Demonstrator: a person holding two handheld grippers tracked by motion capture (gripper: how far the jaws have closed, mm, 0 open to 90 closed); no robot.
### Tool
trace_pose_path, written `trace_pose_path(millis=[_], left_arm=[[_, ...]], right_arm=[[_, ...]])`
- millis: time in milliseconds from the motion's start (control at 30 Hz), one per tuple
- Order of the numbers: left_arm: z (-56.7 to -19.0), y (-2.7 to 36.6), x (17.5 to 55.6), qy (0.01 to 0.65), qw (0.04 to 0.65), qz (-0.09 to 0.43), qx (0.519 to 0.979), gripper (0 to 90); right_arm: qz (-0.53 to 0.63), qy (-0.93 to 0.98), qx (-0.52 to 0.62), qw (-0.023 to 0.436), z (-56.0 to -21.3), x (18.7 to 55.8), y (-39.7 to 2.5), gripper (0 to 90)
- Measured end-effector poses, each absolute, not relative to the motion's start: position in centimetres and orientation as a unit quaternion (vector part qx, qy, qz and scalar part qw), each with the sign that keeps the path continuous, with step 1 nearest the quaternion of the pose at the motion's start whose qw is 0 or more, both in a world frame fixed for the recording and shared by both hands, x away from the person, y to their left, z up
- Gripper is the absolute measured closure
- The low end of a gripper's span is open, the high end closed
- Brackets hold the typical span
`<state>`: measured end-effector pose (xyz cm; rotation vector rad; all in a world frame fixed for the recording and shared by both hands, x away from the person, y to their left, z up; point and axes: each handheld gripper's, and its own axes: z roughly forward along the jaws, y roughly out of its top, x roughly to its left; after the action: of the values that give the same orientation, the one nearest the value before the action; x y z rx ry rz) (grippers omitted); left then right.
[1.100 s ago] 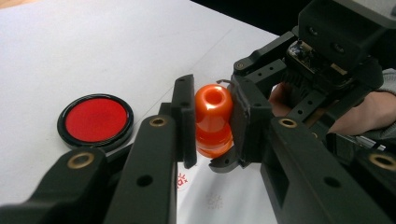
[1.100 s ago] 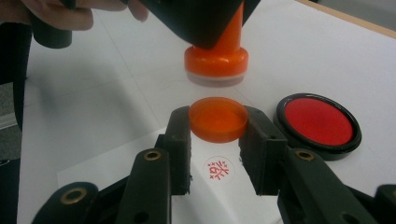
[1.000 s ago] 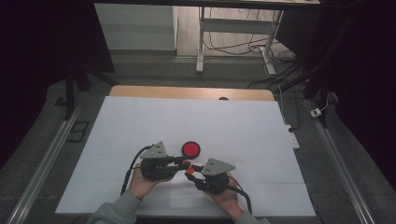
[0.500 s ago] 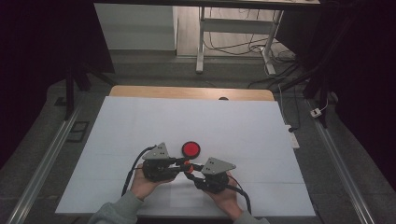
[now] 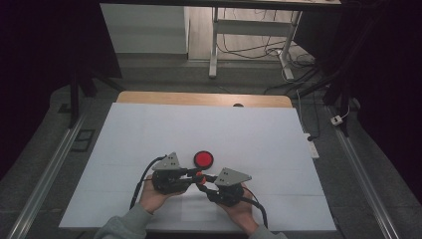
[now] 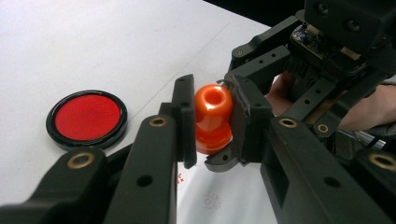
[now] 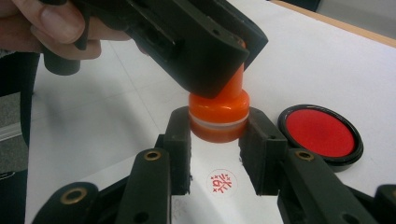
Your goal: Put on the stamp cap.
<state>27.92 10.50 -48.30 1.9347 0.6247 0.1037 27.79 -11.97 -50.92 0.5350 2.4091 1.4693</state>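
Note:
An orange stamp [image 5: 199, 175] with a rounded knob hangs just above the white sheet, between my two grippers. In the left gripper view my left gripper [image 6: 212, 123] is shut on the stamp [image 6: 212, 116] at its knob. My right gripper [image 7: 218, 140] comes from the opposite side, its jaws pressed on the wide base of the stamp [image 7: 218, 116]. A round red ink pad [image 5: 203, 159] in a black rim lies on the sheet just beyond the grippers. A red stamped mark [image 7: 222, 182] shows on the paper under the stamp.
The white sheet [image 5: 209, 124] covers most of the table, with a wooden edge [image 5: 199, 98] at the far side. Metal rails [image 5: 45, 169] run along both sides. A hand holds each gripper near the front edge.

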Motion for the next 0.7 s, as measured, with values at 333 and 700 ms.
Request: trace_pose_path(millis=[333,700], left_arm=[[-48.51,10.38,27.91,0.262,0.524,0.046,0.809,72.2],[-48.60,10.01,27.68,0.259,0.519,0.061,0.813,72.5]], right_arm=[[0.504,0.832,0.189,0.131,-50.97,27.86,-12.01,64.8],[0.502,0.834,0.193,0.127,-50.95,27.91,-12.05,64.9]])
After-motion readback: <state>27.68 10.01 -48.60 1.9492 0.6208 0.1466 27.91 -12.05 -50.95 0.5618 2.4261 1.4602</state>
